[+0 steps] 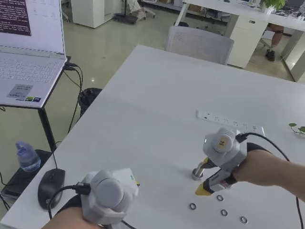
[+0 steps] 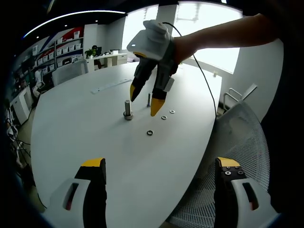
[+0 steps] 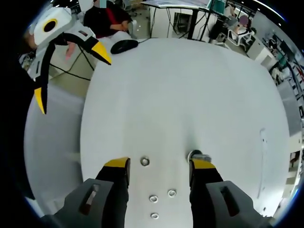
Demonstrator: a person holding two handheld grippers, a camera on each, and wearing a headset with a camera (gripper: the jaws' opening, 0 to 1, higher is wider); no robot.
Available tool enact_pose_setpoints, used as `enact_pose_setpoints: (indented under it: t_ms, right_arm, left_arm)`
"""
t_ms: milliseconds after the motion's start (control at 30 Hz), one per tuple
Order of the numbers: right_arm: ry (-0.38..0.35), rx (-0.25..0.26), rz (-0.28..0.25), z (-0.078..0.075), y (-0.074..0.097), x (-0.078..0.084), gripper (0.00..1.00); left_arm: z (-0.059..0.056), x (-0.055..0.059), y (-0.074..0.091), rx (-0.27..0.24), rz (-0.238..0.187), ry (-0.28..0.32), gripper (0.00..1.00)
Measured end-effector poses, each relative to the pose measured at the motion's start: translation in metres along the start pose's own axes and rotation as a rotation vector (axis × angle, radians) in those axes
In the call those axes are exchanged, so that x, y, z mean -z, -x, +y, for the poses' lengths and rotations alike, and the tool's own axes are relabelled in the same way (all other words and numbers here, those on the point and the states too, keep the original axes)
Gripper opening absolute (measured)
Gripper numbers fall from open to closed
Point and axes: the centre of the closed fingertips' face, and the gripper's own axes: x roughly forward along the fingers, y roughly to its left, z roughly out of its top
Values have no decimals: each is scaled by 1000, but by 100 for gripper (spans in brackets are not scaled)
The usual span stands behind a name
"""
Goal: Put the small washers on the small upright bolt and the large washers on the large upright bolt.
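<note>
My right gripper (image 3: 159, 164) hangs over the counter (image 3: 190, 85), jaws wide and empty. One washer (image 3: 145, 161) lies between the jaw tips, with an upright bolt (image 3: 194, 155) just on its far side. My left gripper (image 2: 160, 163), equally wide and empty, sits well apart at near left, so I judge the right the nearer.

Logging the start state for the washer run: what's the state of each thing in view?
left gripper: open, empty
right gripper: open, empty
large bolt: upright
small bolt: upright
washers: loose, flat on the table
laptop: open, screen lit
</note>
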Motion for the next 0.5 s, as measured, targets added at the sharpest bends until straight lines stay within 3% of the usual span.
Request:
enact_pose_setpoints:
  t_ms: [300,500]
  right_arm:
    - [-13,-15,-9,19,-8,6,51]
    - [5,-4,2,23,-22,13,49]
  left_arm:
    - [4,-1,-1,-4,-5,3,95]
    - [7,0,0,-20,-11,10,96]
